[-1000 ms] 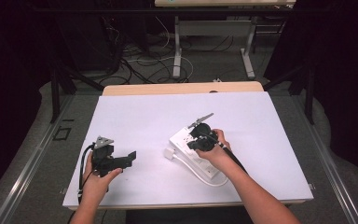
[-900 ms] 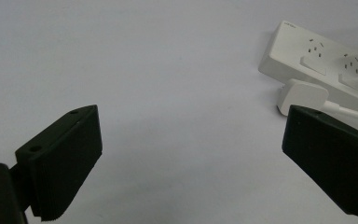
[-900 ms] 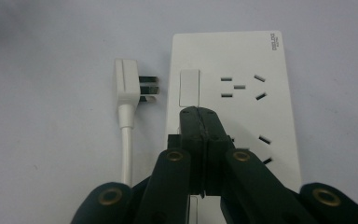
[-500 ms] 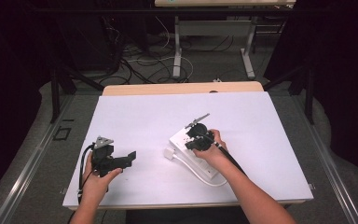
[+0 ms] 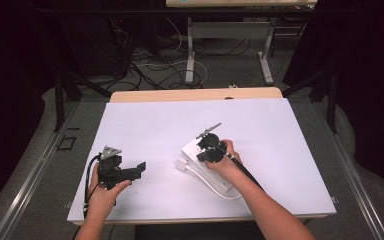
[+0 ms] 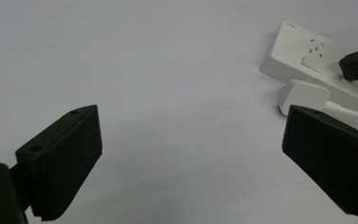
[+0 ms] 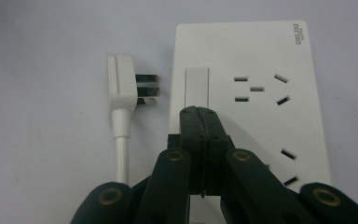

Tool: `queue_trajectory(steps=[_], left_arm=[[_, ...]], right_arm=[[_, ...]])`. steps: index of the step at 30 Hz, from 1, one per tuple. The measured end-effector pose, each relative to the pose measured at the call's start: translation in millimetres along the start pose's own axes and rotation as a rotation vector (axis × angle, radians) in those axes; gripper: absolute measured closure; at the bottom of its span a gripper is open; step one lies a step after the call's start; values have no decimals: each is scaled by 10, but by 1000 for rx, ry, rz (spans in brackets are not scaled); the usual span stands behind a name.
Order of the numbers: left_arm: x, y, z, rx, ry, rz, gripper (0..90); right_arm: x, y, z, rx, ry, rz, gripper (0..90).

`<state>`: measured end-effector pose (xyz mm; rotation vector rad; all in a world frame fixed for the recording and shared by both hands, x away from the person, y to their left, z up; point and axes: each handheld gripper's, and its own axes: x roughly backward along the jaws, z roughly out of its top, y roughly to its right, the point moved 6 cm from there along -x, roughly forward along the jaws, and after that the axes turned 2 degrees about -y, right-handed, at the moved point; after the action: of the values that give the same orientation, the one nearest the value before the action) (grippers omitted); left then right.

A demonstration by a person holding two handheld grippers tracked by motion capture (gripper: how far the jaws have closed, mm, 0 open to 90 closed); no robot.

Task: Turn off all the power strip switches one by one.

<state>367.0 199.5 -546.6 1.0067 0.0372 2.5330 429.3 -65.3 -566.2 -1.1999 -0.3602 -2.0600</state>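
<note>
we are pressing our right gripper (image 7: 199, 111), jaws pressed together, onto the strip's (image 7: 261, 56) switch (image 7: 197, 86); plug (image 7: 122, 88) lying beside; left gripper (image 6: 191, 154) waiting, jaws spread.

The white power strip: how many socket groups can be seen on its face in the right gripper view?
2. One full group sits beside the rocker switch on the power strip; a second, lower group is partly covered by the shut right gripper. More may be hidden.

Left hand-held gripper (image 5: 139, 170) gapes wide; right hand-held gripper (image 5: 203, 148) closed.
</note>
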Motion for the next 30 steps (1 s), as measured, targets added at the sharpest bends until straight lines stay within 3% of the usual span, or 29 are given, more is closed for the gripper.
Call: queue_trajectory(steps=[6,8,12,13,14,16,17,18,19,20,21,22,24,25,26,30], left_arm=[[0,1,-3,-7,-6,-2,49],[1,0,-2,-5,-4,-1,48],[-2,3,-4,-5,-6,-3,49],[4,3,-6,-6,-15,-5,49],[4,3,-6,-7,-15,-5,49],[3,5,-5,-4,-14,-4,49],[2,4,-3,-6,-13,-5,49],[3,5,-3,-5,-13,-5,49],[3,5,-2,-6,-12,-5,49],[3,4,-1,-7,-8,-2,49],[5,4,-1,-6,-8,-3,49],[7,3,-1,-7,-11,-4,49],[6,-1,-3,-7,-10,-3,49],[-1,0,-1,-2,-2,0,49],[1,-1,-3,-6,-5,0,49],[9,1,-1,-7,-10,-4,49]], right_arm=[[5,-9,-8,-20,-8,1,900],[-33,-14,13,-28,52,4,900],[-19,-16,4,-31,28,5,900],[-12,-5,3,-14,16,3,900],[5,-13,-9,-27,-9,3,900],[-8,-7,-3,-12,2,7,900],[-28,-20,4,-34,31,4,900],[-14,-10,-12,-23,-7,-3,900],[-48,6,3,6,30,-1,900],[-22,-12,-13,-25,-13,-7,900],[-22,-12,-13,-25,-13,-7,900],[-23,2,-11,2,-9,-12,900],[-36,0,-2,12,6,-12,900],[-73,-3,18,4,67,-13,900],[-29,4,-7,15,-4,-13,900],[-31,-1,-4,5,2,-14,900]])
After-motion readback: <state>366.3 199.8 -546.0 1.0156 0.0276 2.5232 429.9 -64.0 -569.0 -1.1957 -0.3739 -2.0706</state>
